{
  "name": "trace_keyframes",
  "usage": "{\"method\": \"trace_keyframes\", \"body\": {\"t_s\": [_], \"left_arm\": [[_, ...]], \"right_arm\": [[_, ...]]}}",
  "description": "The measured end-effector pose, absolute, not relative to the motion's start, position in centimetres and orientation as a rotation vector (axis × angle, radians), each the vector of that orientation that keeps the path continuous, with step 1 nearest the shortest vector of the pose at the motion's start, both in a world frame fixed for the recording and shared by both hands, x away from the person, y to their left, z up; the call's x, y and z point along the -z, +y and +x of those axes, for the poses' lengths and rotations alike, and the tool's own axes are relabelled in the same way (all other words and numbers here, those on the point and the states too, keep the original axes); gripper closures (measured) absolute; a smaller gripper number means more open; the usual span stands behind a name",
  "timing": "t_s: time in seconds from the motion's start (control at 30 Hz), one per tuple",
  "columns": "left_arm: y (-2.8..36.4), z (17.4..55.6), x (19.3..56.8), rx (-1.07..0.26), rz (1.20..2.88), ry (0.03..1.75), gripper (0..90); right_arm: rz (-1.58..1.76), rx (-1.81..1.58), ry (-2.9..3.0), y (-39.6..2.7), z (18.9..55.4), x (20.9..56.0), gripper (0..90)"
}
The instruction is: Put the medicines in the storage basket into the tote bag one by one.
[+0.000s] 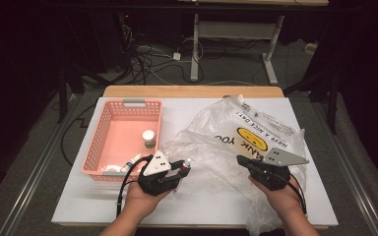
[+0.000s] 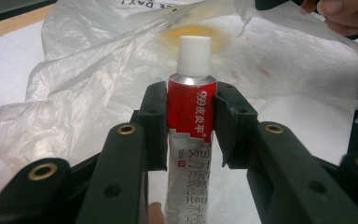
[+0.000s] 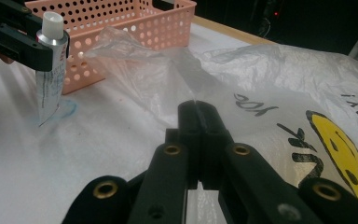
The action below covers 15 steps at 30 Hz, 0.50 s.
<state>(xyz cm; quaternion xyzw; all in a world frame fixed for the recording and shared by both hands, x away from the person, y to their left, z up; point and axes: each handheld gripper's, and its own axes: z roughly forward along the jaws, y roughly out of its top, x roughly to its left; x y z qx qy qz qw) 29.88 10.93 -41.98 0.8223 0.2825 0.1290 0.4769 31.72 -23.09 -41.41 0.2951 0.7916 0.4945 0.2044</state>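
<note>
The left gripper (image 1: 183, 169) pinches a red-and-white ointment tube (image 2: 189, 109) just below its white cap (image 2: 194, 56), with the black fingers (image 2: 154, 123) pressed on both sides of it. The tube is lifted off the tabletop (image 1: 187, 199), between the pink basket (image 1: 109, 142) and the clear plastic bag (image 1: 216, 147), and its cap points toward the bag. The right gripper (image 3: 199, 112) has its fingers pressed together on a fold of the bag film and holds it lifted.

The step in hand seems to be putting the tube into the bag. To do it well, the right gripper should keep the film raised so that the mouth stays open, and the left one should bring the tube in cap first, low and straight, and release it only when it is well inside. The thin film may sag or stick to the tube, so a slow entry is safer.

It is hard to tell where the bag mouth really is, because the layers are transparent and crumpled. The lower end of the tube is cut off in the left gripper view. In the basket stand a small jar (image 1: 149, 138) and another tube (image 1: 132, 162), too small to read.
</note>
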Motion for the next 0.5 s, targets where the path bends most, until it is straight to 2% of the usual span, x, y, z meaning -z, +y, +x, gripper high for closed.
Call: {"method": "trace_keyframes", "body": {"t_s": [0.5], "left_arm": [[11.1,30.4,42.3,-0.332,2.017,0.716,65.9]], "right_arm": [[0.821,-1.423,2.146,-23.0,30.9,40.1,90.0]]}}
